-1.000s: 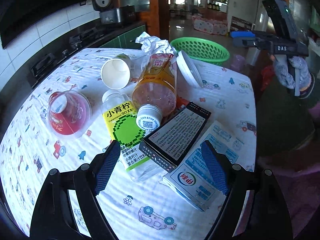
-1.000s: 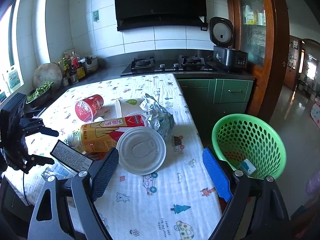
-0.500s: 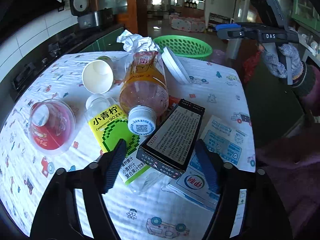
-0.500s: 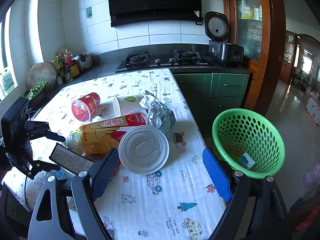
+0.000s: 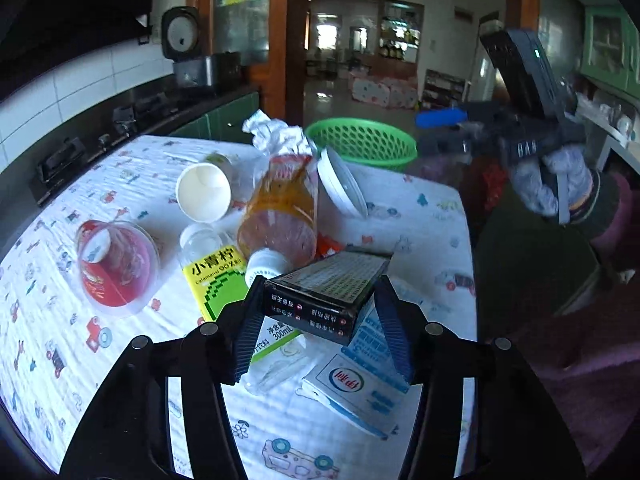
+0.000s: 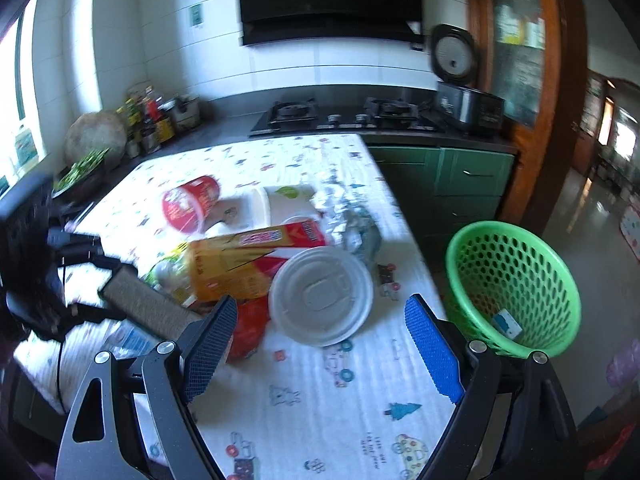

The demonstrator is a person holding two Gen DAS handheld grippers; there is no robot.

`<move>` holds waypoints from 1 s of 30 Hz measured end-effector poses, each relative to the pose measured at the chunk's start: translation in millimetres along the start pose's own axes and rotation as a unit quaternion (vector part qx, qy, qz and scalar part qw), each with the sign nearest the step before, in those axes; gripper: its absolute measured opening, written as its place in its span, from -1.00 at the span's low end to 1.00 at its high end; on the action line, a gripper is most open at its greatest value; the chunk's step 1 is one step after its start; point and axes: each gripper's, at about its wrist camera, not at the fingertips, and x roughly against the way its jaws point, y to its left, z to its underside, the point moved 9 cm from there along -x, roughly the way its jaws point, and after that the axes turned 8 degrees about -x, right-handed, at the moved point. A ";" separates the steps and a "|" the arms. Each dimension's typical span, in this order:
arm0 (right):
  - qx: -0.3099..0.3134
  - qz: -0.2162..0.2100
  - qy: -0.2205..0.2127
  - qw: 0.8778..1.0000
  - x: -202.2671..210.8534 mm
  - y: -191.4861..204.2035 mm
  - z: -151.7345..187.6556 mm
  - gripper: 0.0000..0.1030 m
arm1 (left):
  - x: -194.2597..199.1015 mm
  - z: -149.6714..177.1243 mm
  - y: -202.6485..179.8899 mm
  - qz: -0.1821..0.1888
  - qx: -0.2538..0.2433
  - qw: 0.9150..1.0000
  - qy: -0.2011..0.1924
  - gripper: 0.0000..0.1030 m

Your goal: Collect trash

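Your left gripper (image 5: 320, 328) has the black box (image 5: 324, 294) between its pads; the jaws have just been closing and both pads now press its sides. The box tilts up off the pile, printed end facing you, far end toward one o'clock.

Under it, at seven o'clock, lies the clear bottle with the yellow-green label (image 5: 218, 284). Just beyond, at twelve o'clock, the amber drink bottle (image 5: 280, 216) lies on its side with its white cap toward you. At five o'clock from the box, the flattened blue-and-white milk carton (image 5: 356, 384) lies flat on the patterned tablecloth (image 5: 52, 344).

Further out: the red cup (image 5: 116, 264) on its side at nine o'clock, the white paper cup (image 5: 204, 192) at eleven with its mouth facing you, and the round white lid (image 5: 342, 188) leaning against the amber bottle at one o'clock. Crumpled paper (image 5: 276, 132) sits behind them. The green basket (image 5: 362, 144) stands past the table's far edge at twelve.

Your right gripper (image 6: 320, 344) hangs over the cloth with fingers spread wide, holding nothing. The white lid is just ahead of it, the basket off at two o'clock beside the table with a small carton (image 6: 506, 324) inside. Your gloved right hand (image 5: 552, 184) shows at two o'clock in the left view.
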 end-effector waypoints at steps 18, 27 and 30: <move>0.199 -0.174 0.121 0.957 -35.8 124.5 72.6 0.61 | 102.2 -13.3 53.3 -0.130 0.116 0.982 -0.079 0.03; 0.300 -0.203 0.161 0.918 -68.3 172.2 88.0 0.63 | 111.3 6.5 69.7 -0.155 0.159 0.973 -0.069 0.03; 0.326 -0.204 0.168 0.908 -78.1 181.8 94.0 0.63 | 114.0 9.2 74.9 -0.157 0.172 0.970 -0.072 0.03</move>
